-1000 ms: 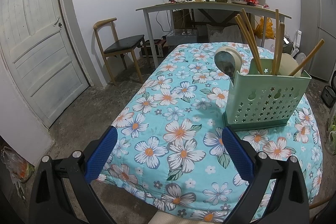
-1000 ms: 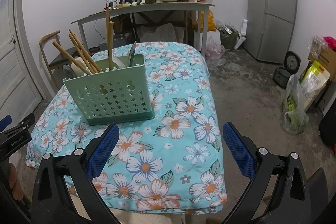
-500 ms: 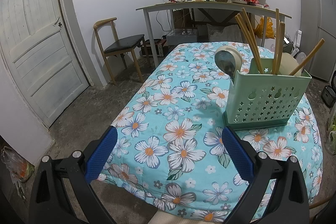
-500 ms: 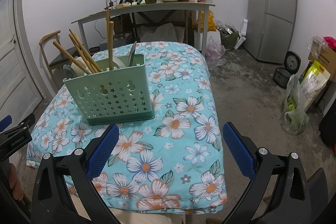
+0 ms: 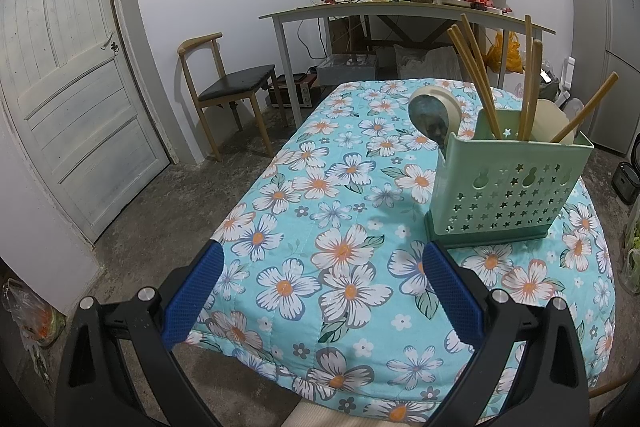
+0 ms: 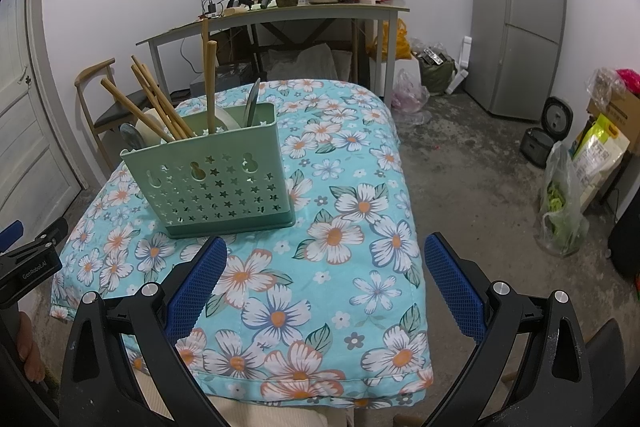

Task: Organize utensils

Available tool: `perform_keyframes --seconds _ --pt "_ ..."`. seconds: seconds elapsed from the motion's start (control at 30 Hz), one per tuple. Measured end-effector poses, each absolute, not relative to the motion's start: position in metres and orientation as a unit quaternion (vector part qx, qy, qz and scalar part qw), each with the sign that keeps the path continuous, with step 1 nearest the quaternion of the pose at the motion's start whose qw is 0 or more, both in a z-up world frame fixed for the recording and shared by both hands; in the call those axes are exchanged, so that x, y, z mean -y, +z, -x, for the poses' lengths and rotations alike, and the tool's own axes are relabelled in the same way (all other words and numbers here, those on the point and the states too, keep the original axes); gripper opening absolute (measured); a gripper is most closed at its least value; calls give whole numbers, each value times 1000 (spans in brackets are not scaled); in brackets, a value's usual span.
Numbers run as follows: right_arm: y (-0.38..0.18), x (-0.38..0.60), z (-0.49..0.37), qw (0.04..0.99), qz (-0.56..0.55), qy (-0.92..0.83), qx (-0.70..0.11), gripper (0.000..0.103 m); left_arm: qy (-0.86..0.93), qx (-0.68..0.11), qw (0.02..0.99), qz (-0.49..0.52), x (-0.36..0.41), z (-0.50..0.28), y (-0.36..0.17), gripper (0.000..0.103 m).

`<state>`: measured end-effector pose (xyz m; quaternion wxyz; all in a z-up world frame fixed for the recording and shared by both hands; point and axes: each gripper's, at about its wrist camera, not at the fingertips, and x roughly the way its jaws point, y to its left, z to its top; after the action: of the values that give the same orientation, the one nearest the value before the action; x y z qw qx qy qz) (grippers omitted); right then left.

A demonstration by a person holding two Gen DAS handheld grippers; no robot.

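Observation:
A pale green utensil caddy (image 5: 504, 187) with star holes stands on the flowered tablecloth (image 5: 344, 227); it also shows in the right wrist view (image 6: 212, 183). It holds several wooden chopsticks (image 5: 476, 75), a metal spoon (image 5: 430, 119) and cream ladles (image 5: 548, 119). My left gripper (image 5: 320, 287) is open and empty, low at the table's near edge, left of the caddy. My right gripper (image 6: 322, 281) is open and empty, in front and right of the caddy (image 6: 212, 183).
A wooden chair (image 5: 228, 87) and a white door (image 5: 68, 83) are at left. A cluttered desk (image 6: 280, 11) stands behind the table. A grey fridge (image 6: 516, 15), rice cooker (image 6: 548, 135) and bags (image 6: 564, 203) are on the right.

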<state>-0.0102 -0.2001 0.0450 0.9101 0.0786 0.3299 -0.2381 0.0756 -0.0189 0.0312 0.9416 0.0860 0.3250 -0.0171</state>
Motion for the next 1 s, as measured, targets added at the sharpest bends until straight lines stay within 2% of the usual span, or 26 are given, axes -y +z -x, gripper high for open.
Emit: perform_keyframes --seconds 1.0 --pt "45 199 10 911 -79 -237 -330 95 -19 -330 940 -86 17 -75 27 97"
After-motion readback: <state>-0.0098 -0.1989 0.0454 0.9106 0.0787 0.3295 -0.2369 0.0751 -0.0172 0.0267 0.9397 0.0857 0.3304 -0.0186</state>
